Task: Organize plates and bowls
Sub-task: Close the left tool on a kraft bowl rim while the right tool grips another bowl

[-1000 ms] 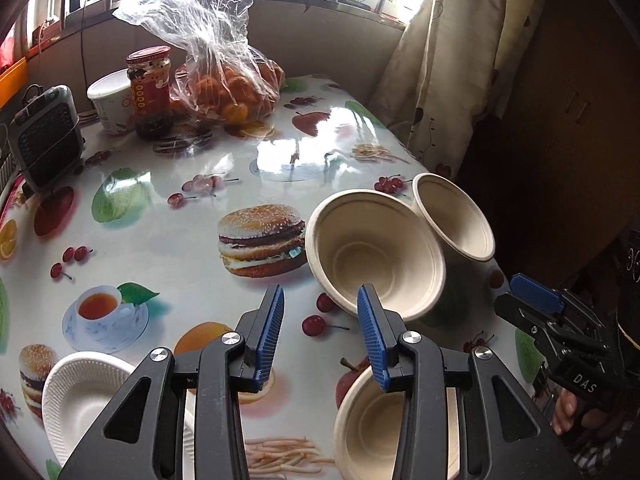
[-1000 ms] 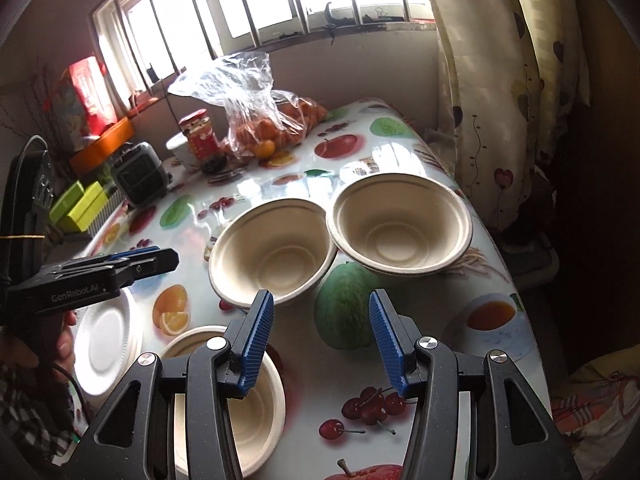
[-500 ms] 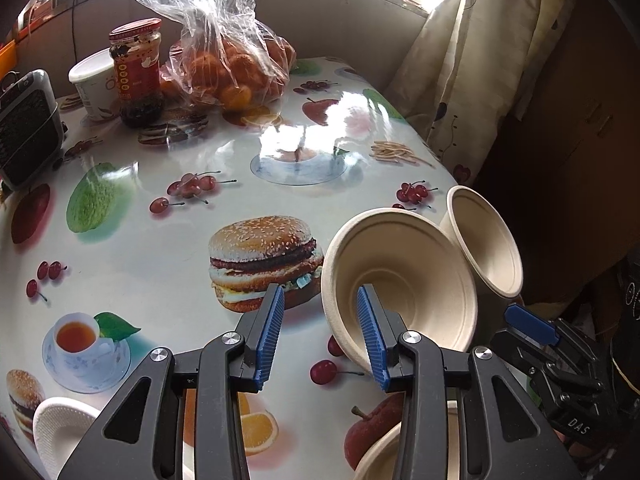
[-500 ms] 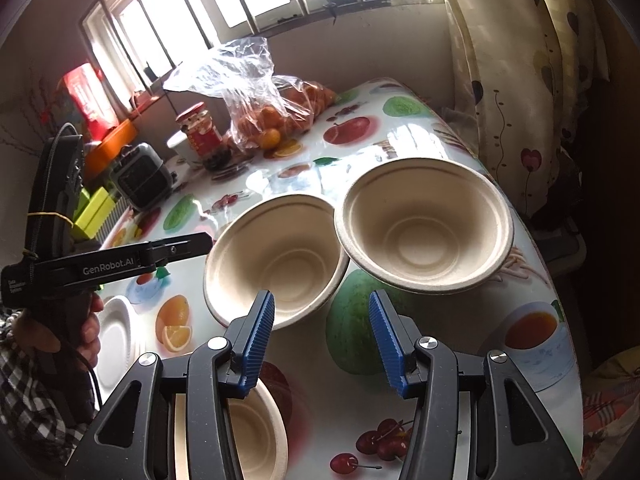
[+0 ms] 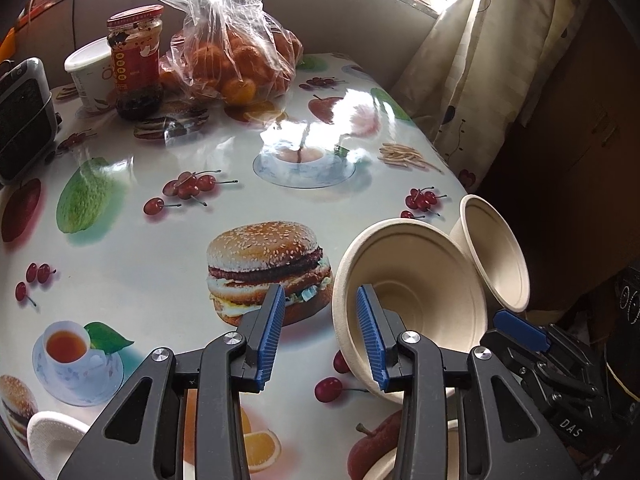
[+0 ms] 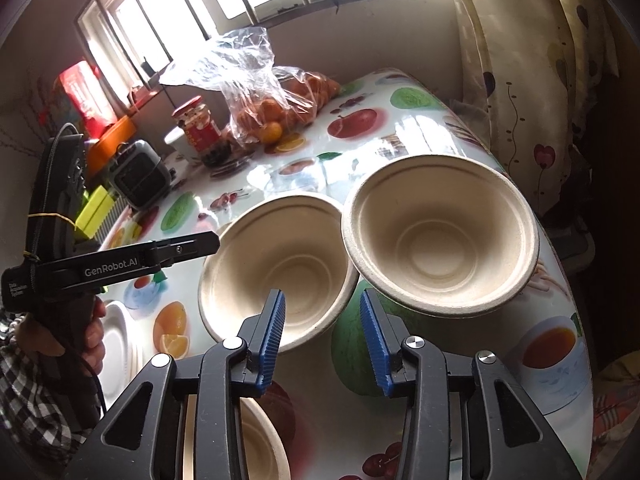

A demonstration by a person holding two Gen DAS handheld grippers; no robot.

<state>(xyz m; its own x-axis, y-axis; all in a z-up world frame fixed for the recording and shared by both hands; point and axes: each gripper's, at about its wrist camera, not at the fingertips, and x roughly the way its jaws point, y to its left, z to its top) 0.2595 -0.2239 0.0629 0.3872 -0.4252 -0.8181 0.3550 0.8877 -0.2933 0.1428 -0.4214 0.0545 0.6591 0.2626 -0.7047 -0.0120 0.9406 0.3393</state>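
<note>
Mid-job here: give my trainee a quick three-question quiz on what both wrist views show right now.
1. True or false: the left gripper has its jaws shut on a bowl.
2. Multiple choice: the rim of the right-hand beige bowl, next to the middle beige bowl, appears to be A) overlapping it, B) far apart from it, C) upside down.
3. Fill in: the clear plastic bag near the window holds ____.

Key: 1 false, both the left and right gripper are open and empty; 2 A; 3 oranges.
</note>
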